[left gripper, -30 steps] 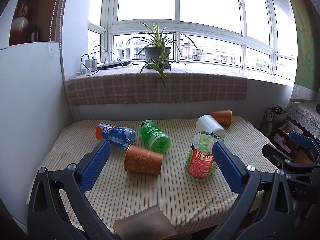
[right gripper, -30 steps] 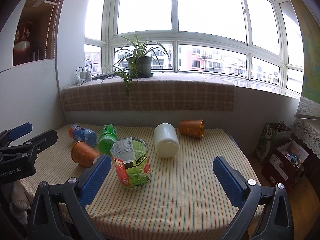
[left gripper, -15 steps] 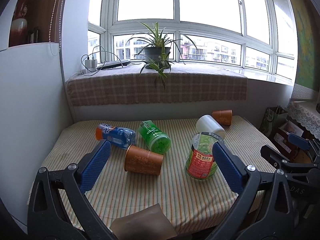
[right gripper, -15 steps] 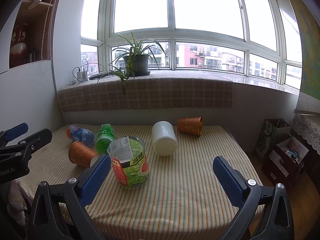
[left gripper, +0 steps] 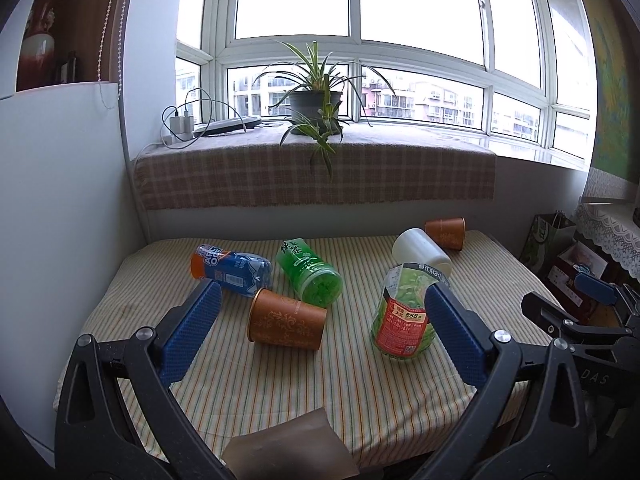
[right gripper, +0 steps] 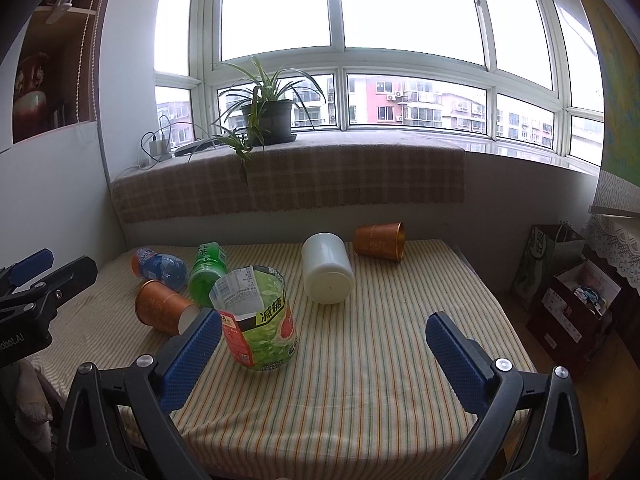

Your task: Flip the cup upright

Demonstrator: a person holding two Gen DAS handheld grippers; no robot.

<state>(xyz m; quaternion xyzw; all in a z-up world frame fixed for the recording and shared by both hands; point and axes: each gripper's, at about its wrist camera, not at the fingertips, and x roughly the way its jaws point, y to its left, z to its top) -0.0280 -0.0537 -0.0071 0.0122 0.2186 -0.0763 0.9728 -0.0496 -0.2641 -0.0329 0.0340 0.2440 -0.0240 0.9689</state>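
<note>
Several cups lie on their sides on a striped table (left gripper: 280, 392). A brown paper cup (left gripper: 286, 325) lies nearest, also in the right wrist view (right gripper: 162, 307). A white cup (left gripper: 420, 251) (right gripper: 327, 267) and a second brown cup (left gripper: 446, 233) (right gripper: 379, 239) lie further back. A cut green bottle cup with a red label (left gripper: 402, 318) (right gripper: 260, 322) stands upright. My left gripper (left gripper: 320, 336) is open and empty, in front of the near brown cup. My right gripper (right gripper: 324, 350) is open and empty, above the table's front right.
A blue bottle cup (left gripper: 230, 266) and a green bottle cup (left gripper: 310, 272) lie at the back left. A white wall panel (left gripper: 60, 208) borders the table's left side. Bags and boxes (right gripper: 576, 300) stand on the floor to the right. A potted plant (left gripper: 316, 108) sits on the sill.
The right wrist view has shifted slightly, closer to the table. The left gripper has hardly moved. No object has moved.
</note>
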